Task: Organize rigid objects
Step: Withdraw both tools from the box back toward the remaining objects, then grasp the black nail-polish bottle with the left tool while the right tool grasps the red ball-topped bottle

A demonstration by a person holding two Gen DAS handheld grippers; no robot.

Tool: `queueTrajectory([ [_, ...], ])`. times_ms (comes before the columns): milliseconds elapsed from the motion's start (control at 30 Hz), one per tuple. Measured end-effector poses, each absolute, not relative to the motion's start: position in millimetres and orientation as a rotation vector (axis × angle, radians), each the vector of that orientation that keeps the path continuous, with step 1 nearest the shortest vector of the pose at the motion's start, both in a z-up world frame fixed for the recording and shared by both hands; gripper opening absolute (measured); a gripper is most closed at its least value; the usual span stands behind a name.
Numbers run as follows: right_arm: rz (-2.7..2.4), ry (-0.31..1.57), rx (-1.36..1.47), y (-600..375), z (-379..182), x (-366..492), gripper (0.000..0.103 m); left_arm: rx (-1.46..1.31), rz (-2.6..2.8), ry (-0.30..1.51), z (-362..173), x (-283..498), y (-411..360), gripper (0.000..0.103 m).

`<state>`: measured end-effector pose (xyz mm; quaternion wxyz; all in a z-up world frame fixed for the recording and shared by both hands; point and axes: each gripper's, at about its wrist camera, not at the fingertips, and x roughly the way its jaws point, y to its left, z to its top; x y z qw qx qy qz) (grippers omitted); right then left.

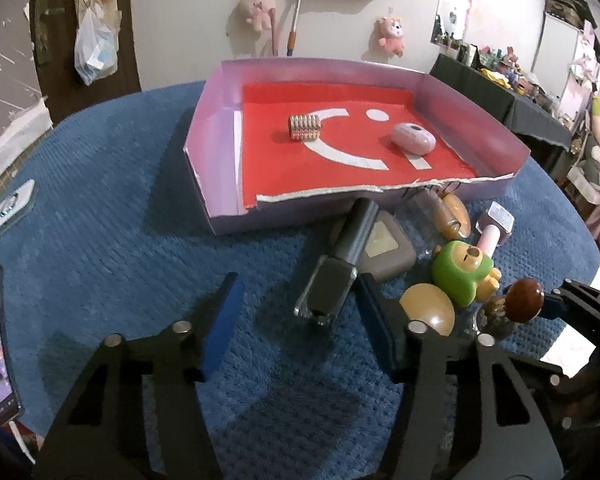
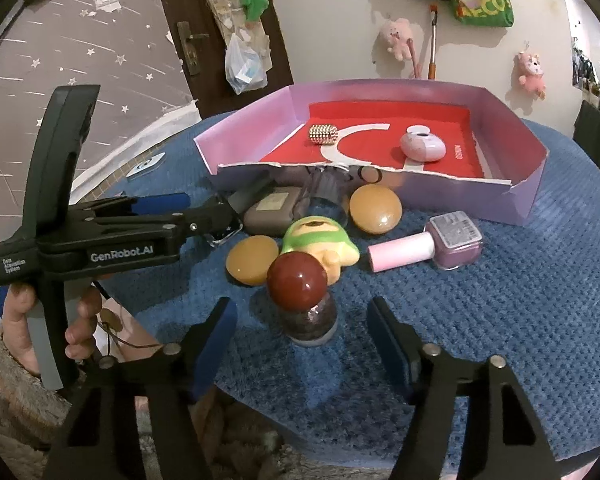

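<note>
Two claws angle down over my blue-carpeted desk: left claw open around a glass bottle, right claw open around a round-stoppered jar.

I see the tray at the far side of the mat, holding the bead roll left and the case right. Near it lie the bottles, the toy and the domes.
</note>
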<state>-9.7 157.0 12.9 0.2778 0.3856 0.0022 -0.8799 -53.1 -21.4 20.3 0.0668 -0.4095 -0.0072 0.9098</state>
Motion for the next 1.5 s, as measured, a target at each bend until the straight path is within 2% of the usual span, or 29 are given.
queueTrajectory([
  [233,-2.340,-0.004,1.055,152.2,9.2,-14.2,0.058,-1.239,2.695,-0.069,15.8,-55.9,-24.0,0.048],
  [333,-2.336,-0.003,1.056,149.8,8.4,-15.9,0.054,-1.246,2.665,-0.073,12.3,-57.7,-22.3,0.042],
  [500,-2.336,-0.001,1.058,148.1,8.0,-18.7,0.050,-1.245,2.663,-0.046,10.1,-58.7,-18.5,0.039],
  [567,-2.336,0.000,1.058,148.3,8.0,-18.1,0.048,-1.239,2.644,-0.058,10.2,-58.2,-18.3,0.029],
  [733,-2.353,0.010,1.060,149.4,7.8,-21.8,0.036,-1.231,2.658,-0.019,11.3,-55.9,-13.1,0.028],
  [1167,-2.357,0.034,1.032,150.1,10.2,-19.1,0.034,-1.215,2.671,-0.032,14.0,-50.3,-12.6,0.023],
  [1500,-2.326,-0.041,1.002,158.5,21.4,-16.9,0.034,-1.145,2.691,-0.033,25.9,-40.1,-12.3,0.020],
])
